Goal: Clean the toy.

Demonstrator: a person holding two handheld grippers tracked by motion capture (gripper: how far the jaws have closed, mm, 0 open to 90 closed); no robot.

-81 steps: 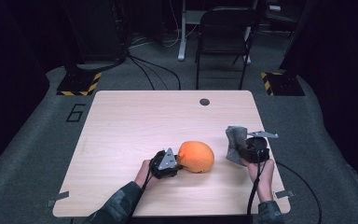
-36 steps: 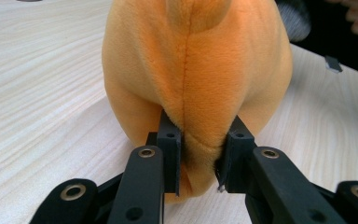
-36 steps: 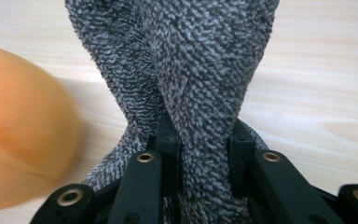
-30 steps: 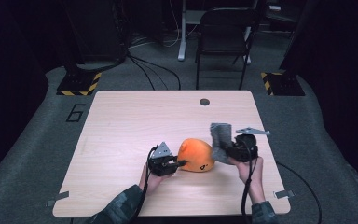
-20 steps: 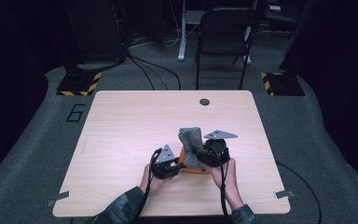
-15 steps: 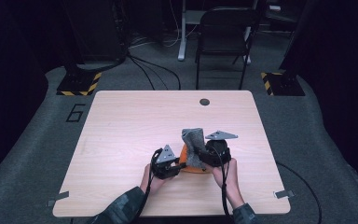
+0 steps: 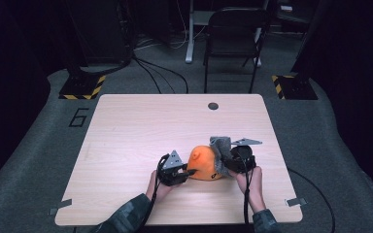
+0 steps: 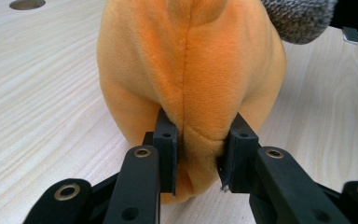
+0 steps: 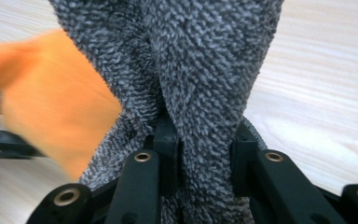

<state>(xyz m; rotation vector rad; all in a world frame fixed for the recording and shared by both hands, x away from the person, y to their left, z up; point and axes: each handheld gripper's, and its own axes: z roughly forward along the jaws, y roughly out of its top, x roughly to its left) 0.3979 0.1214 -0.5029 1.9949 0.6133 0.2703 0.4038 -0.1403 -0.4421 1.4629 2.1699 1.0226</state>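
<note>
An orange plush toy (image 7: pixel 203 162) lies on the wooden table (image 7: pixel 141 126) near its front edge. My left gripper (image 7: pixel 188 171) is shut on the toy's left end, and in the left gripper view the two pads pinch a fold of orange plush (image 8: pixel 200 93). My right gripper (image 7: pixel 222 162) is shut on a grey knitted cloth (image 7: pixel 220 145), which rests against the toy's right side. In the right gripper view the grey cloth (image 9: pixel 200 60) bunches up between the jaws, with the orange toy (image 9: pixel 51 98) blurred at the left.
A dark round hole (image 7: pixel 213 106) sits near the table's far edge. Behind the table stand a black chair (image 7: pixel 233 34) and a desk leg. Two metal clips (image 7: pixel 295 201) are fixed at the front corners of the table.
My right gripper carried the grey cloth left over the orange toy, then came back right and down, so the cloth now rests on the toy's right side. The left gripper stayed put.
</note>
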